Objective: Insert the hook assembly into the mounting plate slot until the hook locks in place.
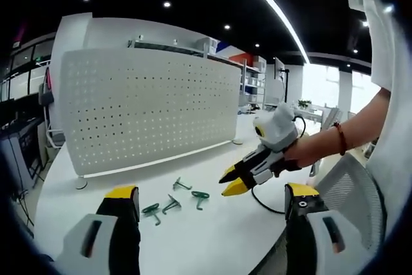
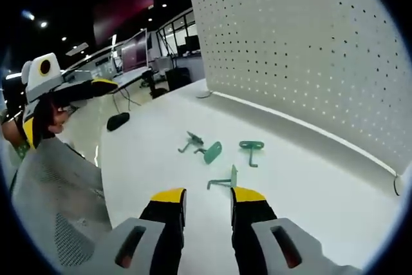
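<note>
Left gripper (image 1: 212, 199): my jaws stand released and wide apart at the bottom of the left gripper view, holding nothing, hovering above the tabletop (image 1: 212, 236).
Right gripper (image 2: 207, 196): my jaws are parted a little, grasping nothing; in the left gripper view this gripper (image 1: 235, 181) reaches in from the right with its yellow tips just right of the hooks.
Green hooks: four lie loose on the tabletop at lower centre of the left gripper view, among them one (image 1: 199, 196) nearest the right gripper. In the right gripper view the nearest hook (image 2: 225, 180) sits just ahead of my jaw tips, with three others (image 2: 250, 147) beyond it, mid-frame.
Pegboard (image 1: 151, 104): the white perforated mounting plate stands upright on feet behind the hooks, at upper right in the right gripper view (image 2: 309, 49). No hook is in it yet.
Reason for pose: I judge the right gripper is lined up to pick the nearest hook, while the left holds back so hooks and plate remain visible.
</note>
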A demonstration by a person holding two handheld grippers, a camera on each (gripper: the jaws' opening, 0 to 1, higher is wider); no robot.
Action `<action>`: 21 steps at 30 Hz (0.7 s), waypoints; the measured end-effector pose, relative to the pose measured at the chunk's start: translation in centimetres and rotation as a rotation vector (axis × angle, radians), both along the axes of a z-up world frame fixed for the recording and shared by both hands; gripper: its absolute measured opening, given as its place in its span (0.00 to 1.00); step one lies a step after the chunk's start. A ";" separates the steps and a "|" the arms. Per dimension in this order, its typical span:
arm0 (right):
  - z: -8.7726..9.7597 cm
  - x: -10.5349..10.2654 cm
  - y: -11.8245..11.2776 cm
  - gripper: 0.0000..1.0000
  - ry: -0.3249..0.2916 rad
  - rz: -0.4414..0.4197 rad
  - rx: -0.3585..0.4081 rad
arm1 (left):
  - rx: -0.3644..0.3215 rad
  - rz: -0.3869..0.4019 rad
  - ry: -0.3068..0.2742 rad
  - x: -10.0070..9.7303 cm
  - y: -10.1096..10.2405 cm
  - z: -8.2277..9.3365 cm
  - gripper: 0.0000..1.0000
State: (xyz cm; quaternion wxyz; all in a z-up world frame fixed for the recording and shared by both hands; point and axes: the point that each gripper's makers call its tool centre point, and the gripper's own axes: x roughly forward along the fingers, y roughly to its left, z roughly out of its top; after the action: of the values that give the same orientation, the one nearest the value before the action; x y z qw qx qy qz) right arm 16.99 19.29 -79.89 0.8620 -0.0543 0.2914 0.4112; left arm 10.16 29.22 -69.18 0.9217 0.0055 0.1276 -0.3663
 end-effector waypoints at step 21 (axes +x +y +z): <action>-2.5 2.1 -0.2 0.18 0.048 -0.024 -0.044 | 0.006 0.019 0.024 -0.1 0.3 -0.7 0.95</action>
State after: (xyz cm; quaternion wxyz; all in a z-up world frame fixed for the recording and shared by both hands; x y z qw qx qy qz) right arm 19.07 19.09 -82.38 0.8583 -0.0599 0.3214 0.3956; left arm 10.02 29.48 -69.87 0.9235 0.0024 0.1399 -0.3572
